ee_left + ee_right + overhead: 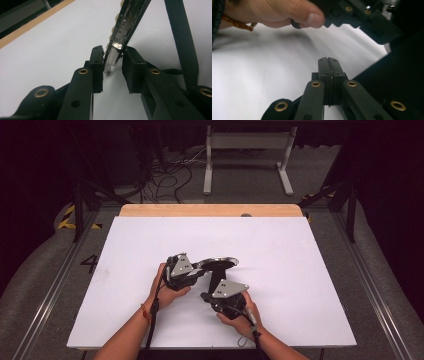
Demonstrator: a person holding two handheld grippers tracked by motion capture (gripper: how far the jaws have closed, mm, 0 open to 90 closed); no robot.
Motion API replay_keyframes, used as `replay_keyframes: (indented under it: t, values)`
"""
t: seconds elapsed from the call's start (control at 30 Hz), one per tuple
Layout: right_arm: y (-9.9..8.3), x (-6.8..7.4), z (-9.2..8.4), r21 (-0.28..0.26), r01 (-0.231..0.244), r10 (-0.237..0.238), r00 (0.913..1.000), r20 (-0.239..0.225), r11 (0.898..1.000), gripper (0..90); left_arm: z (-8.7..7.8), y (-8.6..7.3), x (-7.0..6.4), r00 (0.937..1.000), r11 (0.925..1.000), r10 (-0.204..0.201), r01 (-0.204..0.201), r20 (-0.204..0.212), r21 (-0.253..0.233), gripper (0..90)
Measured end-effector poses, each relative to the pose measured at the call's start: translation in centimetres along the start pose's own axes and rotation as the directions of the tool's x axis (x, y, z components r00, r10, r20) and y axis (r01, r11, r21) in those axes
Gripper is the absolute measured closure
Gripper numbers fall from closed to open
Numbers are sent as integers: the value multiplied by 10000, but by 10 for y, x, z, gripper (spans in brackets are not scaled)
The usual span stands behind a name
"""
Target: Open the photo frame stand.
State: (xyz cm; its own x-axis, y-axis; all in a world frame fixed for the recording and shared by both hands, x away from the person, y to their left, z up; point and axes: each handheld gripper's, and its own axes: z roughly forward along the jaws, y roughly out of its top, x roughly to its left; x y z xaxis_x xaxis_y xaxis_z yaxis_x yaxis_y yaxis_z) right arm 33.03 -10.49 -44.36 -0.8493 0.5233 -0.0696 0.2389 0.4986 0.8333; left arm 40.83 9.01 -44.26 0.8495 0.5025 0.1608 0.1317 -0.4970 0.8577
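A black round thing with a shiny metal rim sits tilted just above the middle of the white table sheet. My left gripper is shut on its near rim. In the left gripper view the dark, silver-edged rim stands edge-on between both pads of the left gripper, and a black bar runs past on the right. My right gripper hovers just below and to the right, shut with nothing between its pads. Ahead of it are the left hand's thumb and the left gripper's body.
A wooden strip borders the table's far edge. Beyond it on the floor stand a white metal frame and loose cables. Metal rails run along both sides of the table. Bare white sheet lies to the left, right and far side of the hands.
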Motion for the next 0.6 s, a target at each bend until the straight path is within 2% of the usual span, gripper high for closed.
replay_keyframes:
  t: [0.27, 0.4, 0.5, 0.57, 0.6]
  values:
    - [-4, 5, 12, 194, 96, -106, 9988, 473, 9998, 897, 0, 1, -2, 9999, 9999, 65, -64, -91, 84, 722]
    - [-5, 8, 15, 240, 252, -274, 9946, 997, 9994, 898, 1, 1, -4, 9997, 10000, -9, 11, -248, 97, 714]
    - [-6, 7, 15, 321, 157, -198, 9910, 1324, 9994, 900, 1, 1, -4, 9996, 10000, -25, 27, -270, 89, 713]
    - [-6, 5, 15, 344, -16, -29, 9913, 1312, 9994, 900, 1, 2, -5, 9994, 9999, -1, 5, -333, 125, 714]
    - [-5, 6, 15, 418, -120, 58, 9894, 1453, 9991, 900, 1, 1, -6, 9992, 9999, 2, 2, -390, 110, 716]
